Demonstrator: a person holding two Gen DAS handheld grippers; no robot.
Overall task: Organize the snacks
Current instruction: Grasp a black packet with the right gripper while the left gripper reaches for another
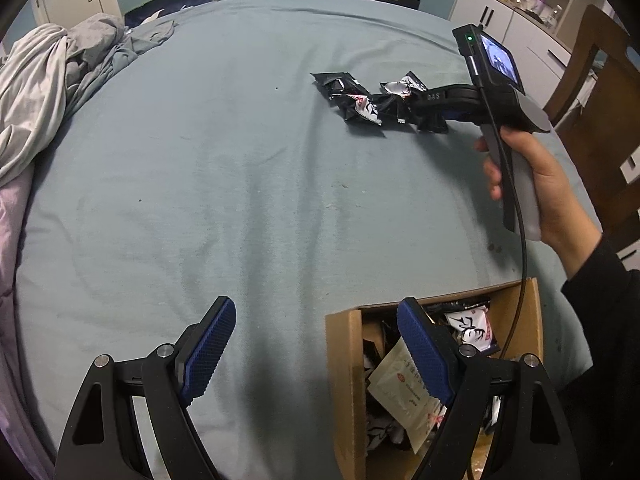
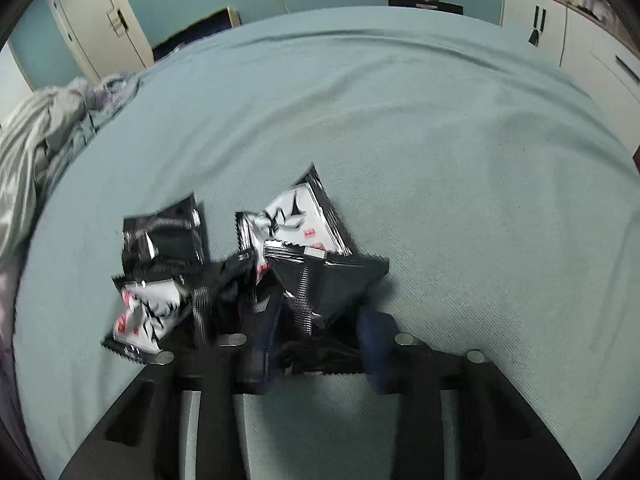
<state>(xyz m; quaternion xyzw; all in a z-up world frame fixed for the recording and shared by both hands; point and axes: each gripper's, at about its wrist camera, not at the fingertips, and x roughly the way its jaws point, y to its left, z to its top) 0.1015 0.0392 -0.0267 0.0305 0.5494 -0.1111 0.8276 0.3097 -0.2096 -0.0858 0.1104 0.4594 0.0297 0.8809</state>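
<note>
The snack packets [image 2: 256, 264] are lying in a loose pile on the teal sheet [image 1: 240, 160], well beyond the box [image 1: 348, 360]. The right gripper [image 2: 320, 340] is reaching into the pile, its jaws closing around a black packet [image 2: 320, 276]. The left gripper [image 1: 316, 352] is hovering by the box with jaws spread wide, gripping nothing. More packets [image 1: 400, 376] are sitting inside the box.

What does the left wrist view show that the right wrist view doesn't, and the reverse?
Only the left wrist: the cardboard box of packets, the open left gripper beside it, and the hand holding the right gripper. Only the right wrist: a black packet between that gripper's jaws, seen close up. Both: the packets on the blue sheet.
</note>
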